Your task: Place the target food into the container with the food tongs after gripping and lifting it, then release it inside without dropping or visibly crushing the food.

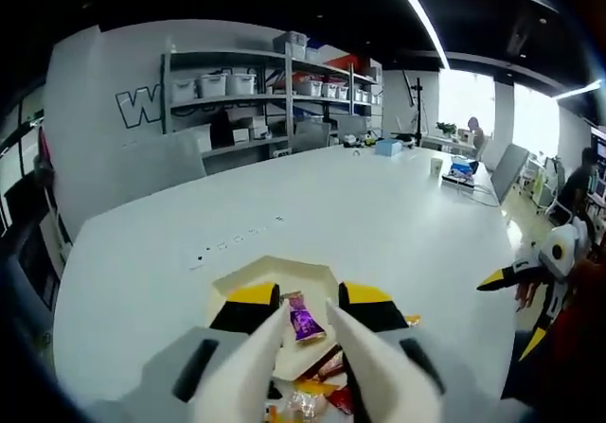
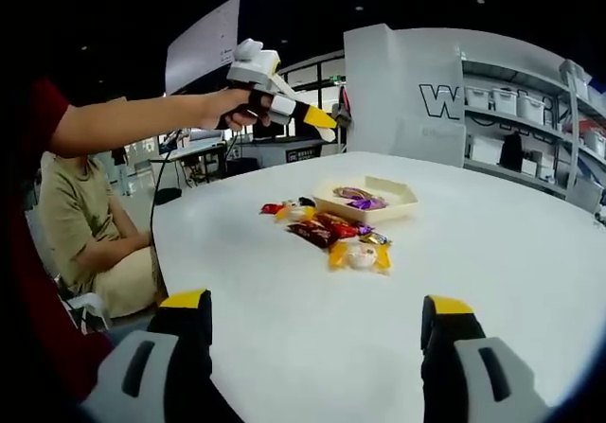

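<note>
The broad white round-cornered table (image 2: pixel 473 281) takes up most of both views, running back toward grey metal shelving stacked with white storage bins (image 1: pixel 256 92) along the far wall. A seated person in an olive shirt (image 2: pixel 85 224) sits off the table's edge in the right gripper view.

Out on the table sits the shallow cream cardboard tray (image 2: pixel 379 201), already holding a couple of wrapped sweets. In the left gripper view that tray (image 1: pixel 237 281) lies right ahead of the jaws, and a purple-wrapped candy (image 1: pixel 306 317) rests inside it.

The left gripper (image 2: pixel 327 120), grey with yellow-and-black tips, hangs in the air above and behind the tray in the right gripper view, held by a bare hand (image 2: pixel 227 109). Seen from its own camera, the left gripper (image 1: pixel 305 314) has its white tong-like jaws apart, open, with the purple candy showing in the gap between them; whether they touch it, I cannot tell.

The right gripper (image 2: pixel 317 314) sits low at the near edge of the table, jaws spread wide, nothing between them, well apart from the food.

Just beside the tray, on the near side, lies the loose cluster of wrapped candies (image 2: pixel 331 229) in red, brown and purple, and nearest of all a yellow-wrapped candy (image 2: pixel 360 255) flat on the table.
</note>
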Demonstrator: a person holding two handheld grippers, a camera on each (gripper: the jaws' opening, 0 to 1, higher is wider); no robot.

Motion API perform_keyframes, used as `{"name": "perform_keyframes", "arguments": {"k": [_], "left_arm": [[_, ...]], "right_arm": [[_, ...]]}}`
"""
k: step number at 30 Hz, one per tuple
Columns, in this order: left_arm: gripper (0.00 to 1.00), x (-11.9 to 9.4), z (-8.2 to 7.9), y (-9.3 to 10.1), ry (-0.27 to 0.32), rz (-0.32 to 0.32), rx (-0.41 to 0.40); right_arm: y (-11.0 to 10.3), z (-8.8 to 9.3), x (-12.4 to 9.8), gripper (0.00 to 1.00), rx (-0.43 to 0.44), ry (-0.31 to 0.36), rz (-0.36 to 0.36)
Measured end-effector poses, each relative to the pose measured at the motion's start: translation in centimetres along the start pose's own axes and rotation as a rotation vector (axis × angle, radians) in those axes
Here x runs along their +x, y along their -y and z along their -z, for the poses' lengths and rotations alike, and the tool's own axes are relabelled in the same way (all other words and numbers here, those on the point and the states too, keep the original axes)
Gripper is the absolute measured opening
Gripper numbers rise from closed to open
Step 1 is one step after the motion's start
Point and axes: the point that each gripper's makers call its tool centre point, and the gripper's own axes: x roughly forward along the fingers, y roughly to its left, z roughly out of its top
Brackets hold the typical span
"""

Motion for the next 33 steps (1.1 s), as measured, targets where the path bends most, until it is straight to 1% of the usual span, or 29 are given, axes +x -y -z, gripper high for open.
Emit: {"name": "perform_keyframes", "arguments": {"k": [2,6,10,15,16,17,18,20,21,27,30,33], "left_arm": [[0.24,-0.3,-0.2,0.3,0.015,0.010,-0.016],[0.24,-0.7,-0.1,0.4,0.017,0.010,-0.005],[0.24,-1.1,-0.2,0.3,0.030,0.011,-0.024],[0.24,-1.3,0.5,0.6,0.026,0.012,-0.023],[0.24,-1.3,1.0,0.8,0.023,0.017,-0.031],[0.24,-1.3,1.2,0.9,0.022,0.019,-0.033],[0.24,-1.2,2.0,1.2,0.017,0.020,-0.031],[0.24,-1.2,2.5,1.4,0.012,0.023,-0.029],[0.24,-1.1,3.1,1.7,0.007,0.030,-0.032],[0.24,-1.0,4.6,2.6,-0.015,0.050,-0.033],[0.25,-0.7,5.4,3.1,-0.033,0.058,-0.014],[0.25,-0.5,6.3,3.7,-0.045,0.077,-0.012]], "right_arm": [[-0.1,0.0,0.0,0.90,-0.004,-0.003,0.000],[-0.2,-0.1,0.0,0.90,-0.007,-0.003,-0.003],[-0.4,-0.1,0.0,0.90,-0.011,-0.005,-0.006],[-0.7,0.0,0.0,0.90,-0.017,-0.011,-0.008],[-0.6,0.1,-0.1,0.90,-0.019,-0.014,-0.007],[-0.7,0.1,-0.1,0.90,-0.018,-0.016,-0.007],[-0.7,0.1,-0.1,0.90,-0.020,-0.017,-0.008],[-0.8,0.1,-0.2,0.90,-0.022,-0.018,-0.010],[-0.9,0.1,-0.2,0.90,-0.022,-0.018,-0.011],[-1.0,0.2,-0.3,0.90,-0.024,-0.020,-0.011],[-1.0,0.2,-0.3,0.90,-0.024,-0.022,-0.011],[-0.9,0.2,-0.4,0.90,-0.025,-0.022,-0.009]]}}
